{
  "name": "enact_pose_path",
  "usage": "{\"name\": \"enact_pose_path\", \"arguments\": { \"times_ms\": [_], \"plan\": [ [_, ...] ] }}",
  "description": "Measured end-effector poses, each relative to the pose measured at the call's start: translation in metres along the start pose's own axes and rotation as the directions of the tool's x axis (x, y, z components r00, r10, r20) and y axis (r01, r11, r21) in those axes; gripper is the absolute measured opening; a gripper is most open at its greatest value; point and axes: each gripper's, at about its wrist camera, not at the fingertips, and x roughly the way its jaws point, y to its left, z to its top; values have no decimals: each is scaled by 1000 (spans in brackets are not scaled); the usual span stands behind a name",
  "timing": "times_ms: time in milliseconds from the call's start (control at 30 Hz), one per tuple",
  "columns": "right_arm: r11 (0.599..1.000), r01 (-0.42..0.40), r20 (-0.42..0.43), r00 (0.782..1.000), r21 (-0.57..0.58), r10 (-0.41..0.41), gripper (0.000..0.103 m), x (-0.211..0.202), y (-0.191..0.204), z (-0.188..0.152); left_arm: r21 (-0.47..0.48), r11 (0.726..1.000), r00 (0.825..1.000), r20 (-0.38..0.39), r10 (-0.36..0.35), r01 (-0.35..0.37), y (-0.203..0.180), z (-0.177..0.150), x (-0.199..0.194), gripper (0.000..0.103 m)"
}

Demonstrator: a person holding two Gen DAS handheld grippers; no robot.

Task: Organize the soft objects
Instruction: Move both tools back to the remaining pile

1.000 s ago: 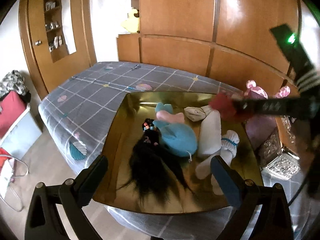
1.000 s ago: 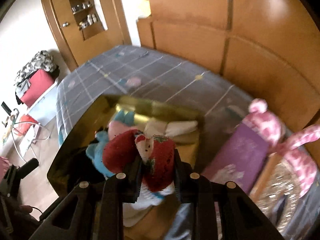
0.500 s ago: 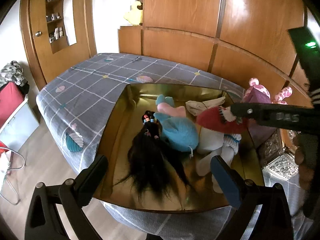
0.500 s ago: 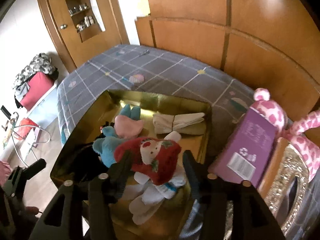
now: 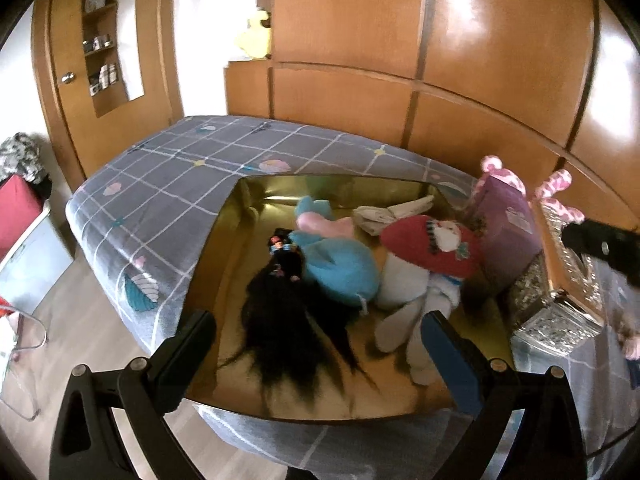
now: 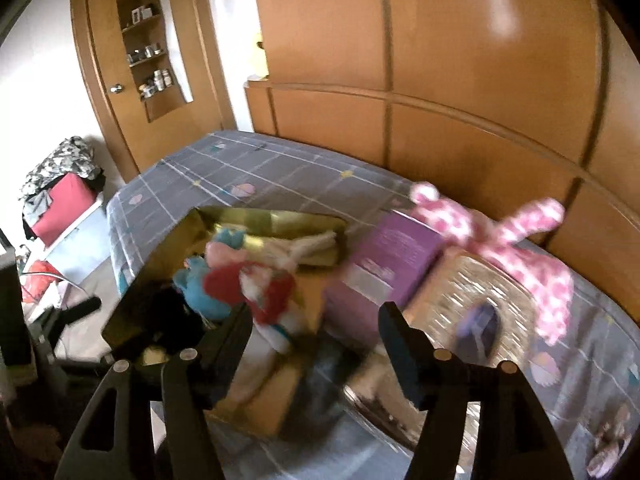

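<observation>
A gold box (image 5: pixel 224 248) on the bed holds a black wig (image 5: pixel 292 320), a blue plush (image 5: pixel 340 268), white socks (image 5: pixel 404 292), a folded beige cloth (image 5: pixel 384 214) and a red Santa plush (image 5: pixel 436 246) lying on top at the right. My left gripper (image 5: pixel 316 340) is open and empty at the box's near edge. My right gripper (image 6: pixel 316 320) is open and empty, pulled back right of the box (image 6: pixel 160 264); the red plush (image 6: pixel 256 292) lies free in it. A pink spotted plush (image 6: pixel 516 240) lies outside, behind a purple box (image 6: pixel 384 264).
A silver ornate box (image 5: pixel 560 292) stands right of the purple box (image 5: pixel 508 232). The grey checked bed (image 5: pixel 180 168) runs left and back. Wooden wardrobe panels (image 5: pixel 440 80) stand behind. A red bag (image 5: pixel 16 208) and the floor lie to the left.
My right gripper opened and let the red Santa plush drop into the gold box, then drew back to the right. My left gripper stayed open at the box's near edge.
</observation>
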Motion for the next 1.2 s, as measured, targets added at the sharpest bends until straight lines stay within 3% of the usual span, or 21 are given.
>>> {"name": "enact_pose_path", "arguments": {
  "times_ms": [367, 667, 1000, 1100, 1200],
  "plan": [
    [985, 123, 23, 992, 118, -126, 66, -55, -68, -60, 121, 984, 988, 65, -140, 131, -45, 6, -33, 103],
    [925, 258, 23, 961, 280, -275, 66, -97, -140, -97, 256, 938, 966, 48, -253, 233, -101, 4, -50, 103],
    [794, 388, 1, 898, 468, -440, 66, -150, -222, -137, 412, 849, 935, -14, -356, 329, -171, -5, -61, 103],
    [732, 421, -6, 869, 536, -495, 66, -168, -249, -152, 432, 828, 926, -49, -373, 357, -192, -8, -57, 103],
    [623, 453, -19, 818, 638, -575, 66, -193, -283, -177, 440, 809, 916, -92, -391, 389, -213, -10, -51, 103]
  ]
}}
